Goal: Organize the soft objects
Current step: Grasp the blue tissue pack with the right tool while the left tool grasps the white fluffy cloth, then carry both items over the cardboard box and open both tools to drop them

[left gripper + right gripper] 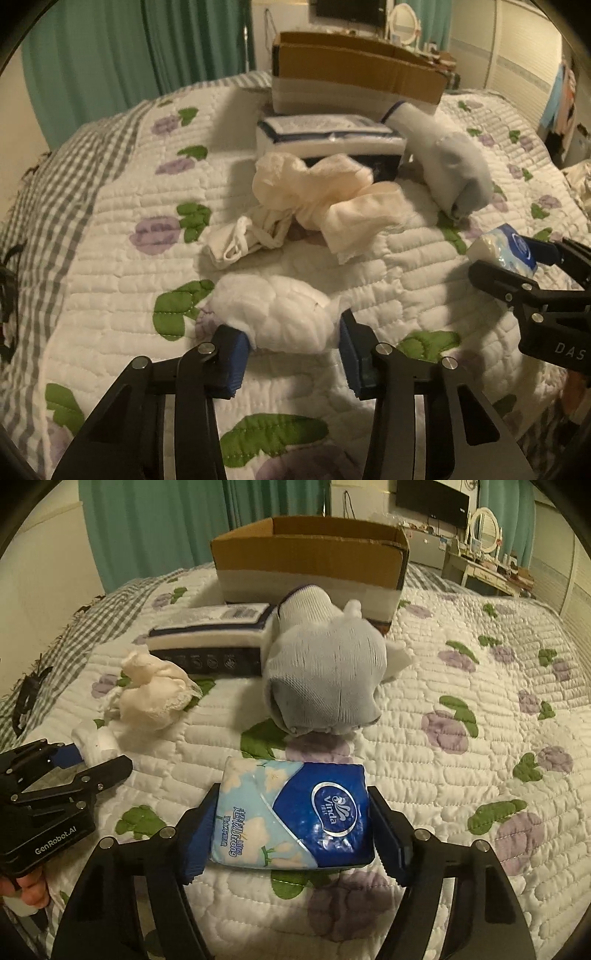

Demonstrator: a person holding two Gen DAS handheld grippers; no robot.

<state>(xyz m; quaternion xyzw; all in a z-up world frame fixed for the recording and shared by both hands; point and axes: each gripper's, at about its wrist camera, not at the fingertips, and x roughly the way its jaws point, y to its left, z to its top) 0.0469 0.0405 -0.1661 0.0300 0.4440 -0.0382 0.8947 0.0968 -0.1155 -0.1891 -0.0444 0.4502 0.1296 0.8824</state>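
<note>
My left gripper (291,350) is shut on a white cotton wad (280,317) low over the quilted bed. My right gripper (291,834) is shut on a blue Vinda tissue pack (291,816); the pack also shows at the right of the left wrist view (506,249). Ahead lie a cream cloth (332,199), a white mask with straps (240,240), a stuffed pale-blue sock (325,679) and a navy and white pack (210,642). An open cardboard box (314,554) stands behind them.
The floral quilt (461,775) covers the bed. Green curtains (166,520) hang at the back left. A dresser with an oval mirror (487,524) stands at the back right. The left gripper body (48,805) is at the right wrist view's left edge.
</note>
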